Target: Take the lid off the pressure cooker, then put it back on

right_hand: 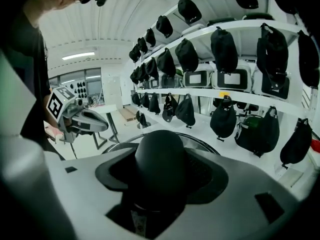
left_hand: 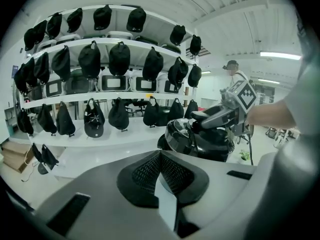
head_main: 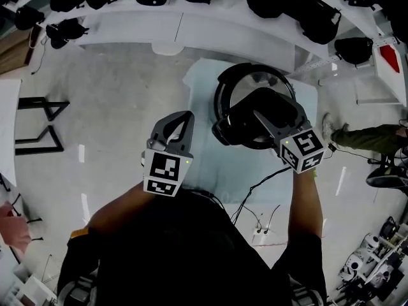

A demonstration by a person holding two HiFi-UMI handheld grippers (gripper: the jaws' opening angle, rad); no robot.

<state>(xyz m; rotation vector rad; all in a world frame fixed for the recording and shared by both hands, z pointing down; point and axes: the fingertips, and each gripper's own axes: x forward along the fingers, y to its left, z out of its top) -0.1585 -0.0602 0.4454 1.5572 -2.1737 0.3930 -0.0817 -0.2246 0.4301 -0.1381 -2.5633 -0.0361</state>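
While the right tool (right_hand: 160,173) was clamped on the lid (head_main: 284,107) knob (right_hand: 161,154) atop the pressure cooker (head_main: 223,88) on table (head_main: 194,81), left tool (left_hand: 160,159) was closed & empty, adj. to cooker; lid seating unclear.

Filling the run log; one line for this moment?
left hand-held gripper shut, empty | right hand-held gripper shut on lid knob | lid offset from cooker

Head camera looks steeply down on the pressure cooker (head_main: 222,94); left gripper view sees it side-on, nearby, before the bag-hung shelves (left_hand: 100,94) that the right gripper view faces, tight on the lid knob (right_hand: 160,164).
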